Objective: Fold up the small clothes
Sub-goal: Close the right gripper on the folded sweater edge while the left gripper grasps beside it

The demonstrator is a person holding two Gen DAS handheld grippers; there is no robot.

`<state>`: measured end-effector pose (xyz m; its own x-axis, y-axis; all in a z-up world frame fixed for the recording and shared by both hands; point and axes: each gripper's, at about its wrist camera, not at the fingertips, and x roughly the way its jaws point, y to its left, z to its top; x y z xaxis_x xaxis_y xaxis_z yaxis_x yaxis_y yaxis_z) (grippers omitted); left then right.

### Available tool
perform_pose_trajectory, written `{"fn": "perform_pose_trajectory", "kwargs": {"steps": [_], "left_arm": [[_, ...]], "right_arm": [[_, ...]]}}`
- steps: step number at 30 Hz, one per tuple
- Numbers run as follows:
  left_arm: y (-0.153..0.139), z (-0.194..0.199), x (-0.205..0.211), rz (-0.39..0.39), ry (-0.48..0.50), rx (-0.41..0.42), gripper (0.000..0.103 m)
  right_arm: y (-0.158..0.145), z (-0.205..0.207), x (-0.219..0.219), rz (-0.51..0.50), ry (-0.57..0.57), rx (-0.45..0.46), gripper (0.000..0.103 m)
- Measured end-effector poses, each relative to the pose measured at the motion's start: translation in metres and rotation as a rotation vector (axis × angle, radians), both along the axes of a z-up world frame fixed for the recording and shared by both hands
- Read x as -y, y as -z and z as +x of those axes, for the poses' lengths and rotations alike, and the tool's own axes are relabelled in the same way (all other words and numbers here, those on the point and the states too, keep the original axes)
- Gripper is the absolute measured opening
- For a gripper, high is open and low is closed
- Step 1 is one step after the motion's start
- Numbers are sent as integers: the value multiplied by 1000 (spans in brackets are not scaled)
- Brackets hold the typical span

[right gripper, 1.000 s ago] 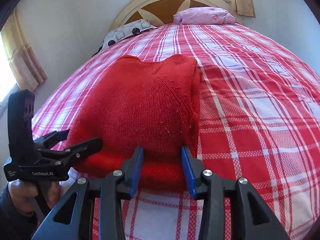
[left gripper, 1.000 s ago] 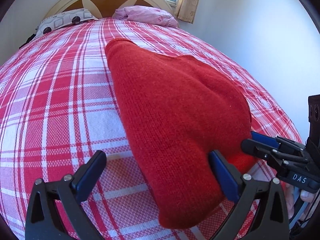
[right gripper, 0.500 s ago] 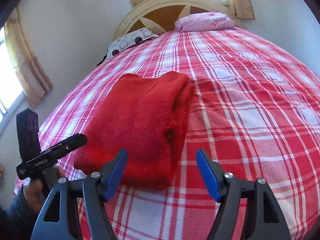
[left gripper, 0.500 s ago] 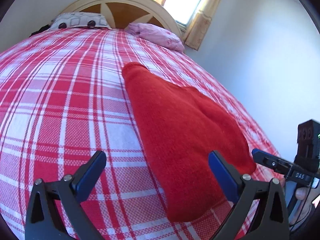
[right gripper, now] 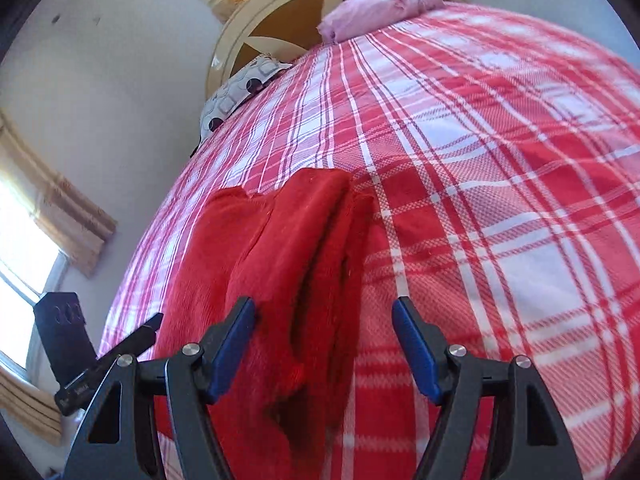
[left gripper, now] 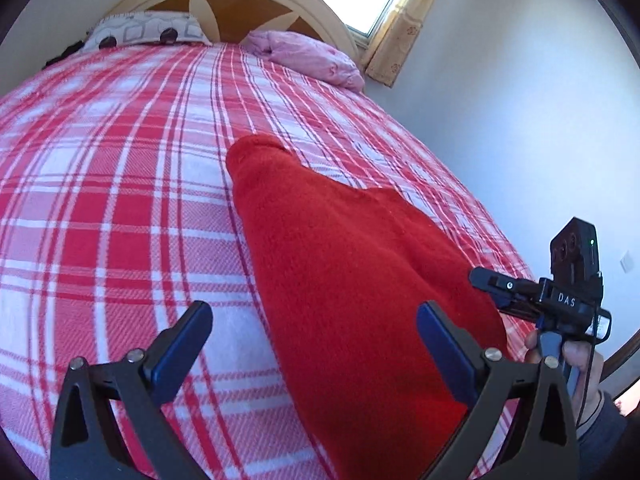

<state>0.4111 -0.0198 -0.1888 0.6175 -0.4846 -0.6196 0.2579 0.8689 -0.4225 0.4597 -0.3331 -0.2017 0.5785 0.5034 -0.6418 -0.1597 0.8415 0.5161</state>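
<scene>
We've backed both grippers off the red sweater (left gripper: 360,280) — the right gripper's (right gripper: 324,344) jaws have just been opening, the left gripper (left gripper: 316,344) gapes empty. Soft, limp knit — grab the thick fold at six o'clock.

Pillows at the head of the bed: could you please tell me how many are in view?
2: a patterned pillow on the left and a pink pillow on the right, by the window.

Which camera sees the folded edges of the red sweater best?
The right wrist view: the red sweater shows its stacked layers and the creases between them. The left wrist view shows only its smooth top, with no layers visible.
</scene>
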Motion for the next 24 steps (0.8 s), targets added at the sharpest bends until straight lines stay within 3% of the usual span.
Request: {"fn": "perform_pose_trajectory", "kwargs": {"steps": [7, 11, 15, 17, 19, 21, 23, 24], "left_arm": [[21, 22, 1, -63, 12, -85, 103], [19, 25, 3, -68, 33, -76, 103], [20, 26, 5, -77, 53, -66, 98], [22, 29, 9, -110, 102, -82, 82], [23, 32, 9, -125, 104, -87, 79], [22, 32, 9, -130, 111, -90, 67], [17, 26, 5, -159, 118, -72, 44], [14, 23, 3, -158, 120, -65, 42]], "right_arm": [[10, 25, -1, 57, -26, -46, 71], [24, 36, 2, 144, -41, -92, 71], [26, 38, -3, 155, -61, -82, 67], [26, 40, -10, 159, -99, -89, 57], [27, 40, -15, 151, -106, -95, 53], [28, 41, -16, 142, -99, -97, 42], [23, 35, -15, 142, -93, -67, 36], [20, 32, -16, 145, -94, -53, 35]]}}
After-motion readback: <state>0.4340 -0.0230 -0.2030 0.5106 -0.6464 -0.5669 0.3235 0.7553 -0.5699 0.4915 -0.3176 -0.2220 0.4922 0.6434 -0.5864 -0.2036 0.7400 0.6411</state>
